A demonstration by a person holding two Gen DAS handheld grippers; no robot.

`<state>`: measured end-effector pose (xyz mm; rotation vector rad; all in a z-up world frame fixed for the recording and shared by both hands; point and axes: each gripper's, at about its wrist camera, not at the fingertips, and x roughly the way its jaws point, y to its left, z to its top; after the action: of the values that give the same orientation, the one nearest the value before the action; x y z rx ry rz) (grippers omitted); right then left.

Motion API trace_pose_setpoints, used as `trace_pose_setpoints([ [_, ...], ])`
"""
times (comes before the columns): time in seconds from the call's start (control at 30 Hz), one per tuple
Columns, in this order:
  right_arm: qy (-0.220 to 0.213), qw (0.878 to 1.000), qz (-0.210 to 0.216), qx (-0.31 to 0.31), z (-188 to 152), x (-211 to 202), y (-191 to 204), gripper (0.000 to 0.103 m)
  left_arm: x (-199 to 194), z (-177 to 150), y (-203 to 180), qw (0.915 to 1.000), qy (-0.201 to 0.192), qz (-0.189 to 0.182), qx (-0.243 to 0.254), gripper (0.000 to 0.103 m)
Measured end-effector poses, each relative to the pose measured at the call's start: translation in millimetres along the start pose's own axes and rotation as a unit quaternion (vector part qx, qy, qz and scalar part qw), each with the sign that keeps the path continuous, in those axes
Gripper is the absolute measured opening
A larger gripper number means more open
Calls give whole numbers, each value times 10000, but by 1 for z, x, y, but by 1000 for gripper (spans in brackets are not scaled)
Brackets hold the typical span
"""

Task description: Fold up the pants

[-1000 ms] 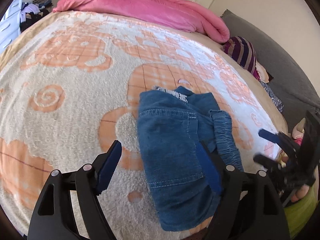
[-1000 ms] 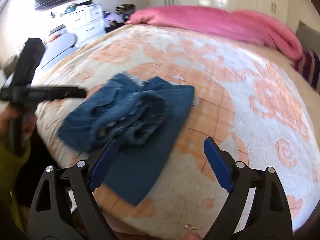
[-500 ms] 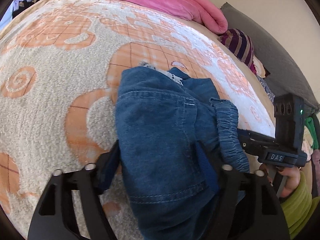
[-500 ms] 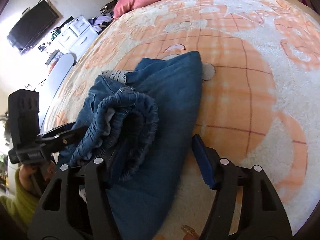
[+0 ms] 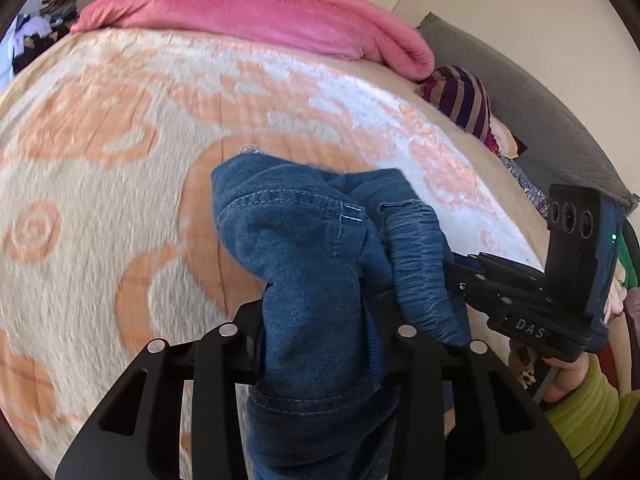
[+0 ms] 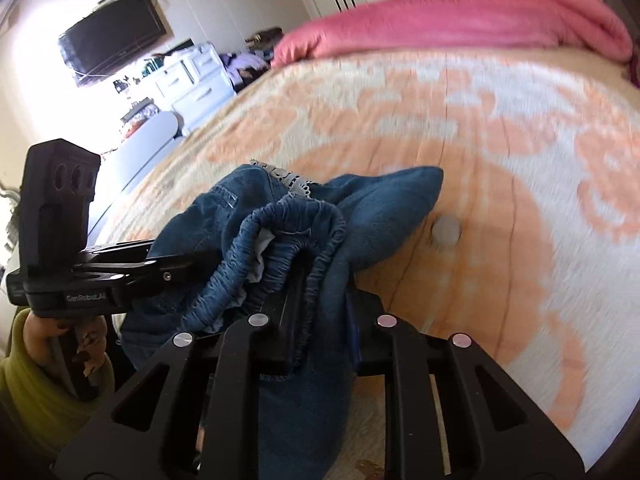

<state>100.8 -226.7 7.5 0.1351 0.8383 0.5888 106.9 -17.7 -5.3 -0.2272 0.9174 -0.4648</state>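
both the left gripper (image 5: 316, 344) and right gripper (image 6: 320, 328) have just clamped the pants (image 5: 304, 248).

- The right gripper (image 6: 320, 320) has just been closing; its jaws pinch the elastic waistband of the jeans (image 6: 384, 204).
- The left gripper (image 6: 188, 264) reaches into the denim from the left.
- The jeans lie bunched on an orange-patterned blanket (image 6: 520, 184).

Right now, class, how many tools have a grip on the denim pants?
2. The left tool pinches a bunched denim fold of the pants; the right tool clamps their elastic waistband beside it. Both have just been closing onto the cloth.
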Motion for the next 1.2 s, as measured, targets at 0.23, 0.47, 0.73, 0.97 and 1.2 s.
trace_pose_setpoints([
  [0.23, -225, 9997, -100, -89, 41, 6, -12, 12, 11, 39, -7, 9998, -159, 97, 91, 36],
  [0.47, -207, 9994, -237, -162, 72, 29, -30, 12, 32, 70, -2, 9996, -169, 186, 96, 36],
  [0.73, 43, 9993, -361, -79, 73, 55, -44, 12, 57, 80, 10, 9997, -92, 202, -30, 36],
  [0.97, 341, 9974, -430, 470, 53, 70, -73, 17, 74, 73, 30, 9993, 35, 307, -209, 37],
  [1.2, 546, 9945, -623, 634, 42, 81, -84, 27, 88, 65, 46, 9984, 139, 420, -345, 50],
])
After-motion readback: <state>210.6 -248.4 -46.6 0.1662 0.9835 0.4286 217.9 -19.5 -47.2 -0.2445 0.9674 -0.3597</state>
